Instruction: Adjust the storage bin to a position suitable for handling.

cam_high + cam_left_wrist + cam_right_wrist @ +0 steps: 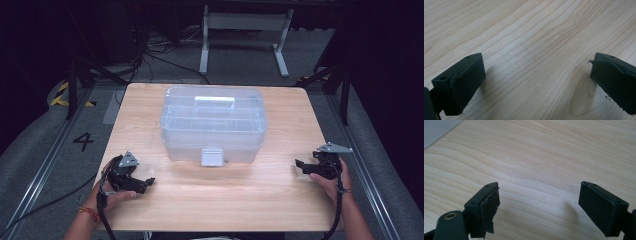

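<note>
A clear plastic storage box (pixel 212 122) with a white handle (pixel 214 100) on its lid and a white latch (pixel 212 156) at its front stands in the middle of the wooden table (pixel 225 200). My left gripper (pixel 147 183) rests in a hand near the table's front left, pointing right toward the middle. In the left gripper view, my left gripper (pixel 536 72) stands open over bare wood. My right gripper (pixel 299 165) is held near the right edge, pointing left. The right gripper view shows my right gripper (pixel 539 197) open, with nothing between the jaws.
The table sits on grey floor with rails (pixel 50 150) on both sides. A white metal stand (pixel 245 35) and cables (pixel 150 50) lie beyond the far edge. A number 4 (pixel 83 141) is marked on the floor at left.
</note>
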The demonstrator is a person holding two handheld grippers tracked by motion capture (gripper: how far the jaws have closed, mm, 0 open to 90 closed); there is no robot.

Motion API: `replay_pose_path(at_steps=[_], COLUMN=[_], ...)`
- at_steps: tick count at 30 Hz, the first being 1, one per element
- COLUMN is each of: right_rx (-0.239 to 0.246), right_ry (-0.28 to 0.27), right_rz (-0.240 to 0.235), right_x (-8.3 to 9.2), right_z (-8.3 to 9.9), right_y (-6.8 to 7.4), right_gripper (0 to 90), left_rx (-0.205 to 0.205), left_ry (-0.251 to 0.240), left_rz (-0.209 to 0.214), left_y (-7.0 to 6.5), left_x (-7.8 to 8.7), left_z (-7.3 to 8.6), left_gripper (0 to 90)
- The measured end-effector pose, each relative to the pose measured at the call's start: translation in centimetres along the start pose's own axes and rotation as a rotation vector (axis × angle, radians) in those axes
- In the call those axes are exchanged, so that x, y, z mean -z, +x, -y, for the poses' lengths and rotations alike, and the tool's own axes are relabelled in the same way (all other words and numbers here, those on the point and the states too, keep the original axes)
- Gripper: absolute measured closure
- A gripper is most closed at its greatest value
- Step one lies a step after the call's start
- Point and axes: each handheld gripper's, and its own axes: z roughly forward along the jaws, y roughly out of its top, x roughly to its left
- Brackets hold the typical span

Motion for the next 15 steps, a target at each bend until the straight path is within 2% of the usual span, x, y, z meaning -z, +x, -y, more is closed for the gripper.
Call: replay_pose_path(at_steps=[5, 7, 15], right_rx=[0.018, 0.039, 0.072], right_ry=[-0.019, -0.03, -0.11], right_rz=[-0.009, -0.006, -0.013], right_x=[0.6, 1.0, 3.0], right_z=[-0.3, -0.6, -1.9], right_y=[0.3, 0.4, 1.1], right_gripper=[20.9, 22.8, 26.0], left_rx=[0.0, -0.001, 0.0], left_ry=[0.0, 0.002, -0.002], left_rz=[0.0, -0.001, -0.001], left_y=[0.0, 0.0, 0.0], left_x=[0.0, 0.0, 0.0], left_z=[0.0, 0.0, 0.0], left_gripper=[0.4, 0.4, 0.6])
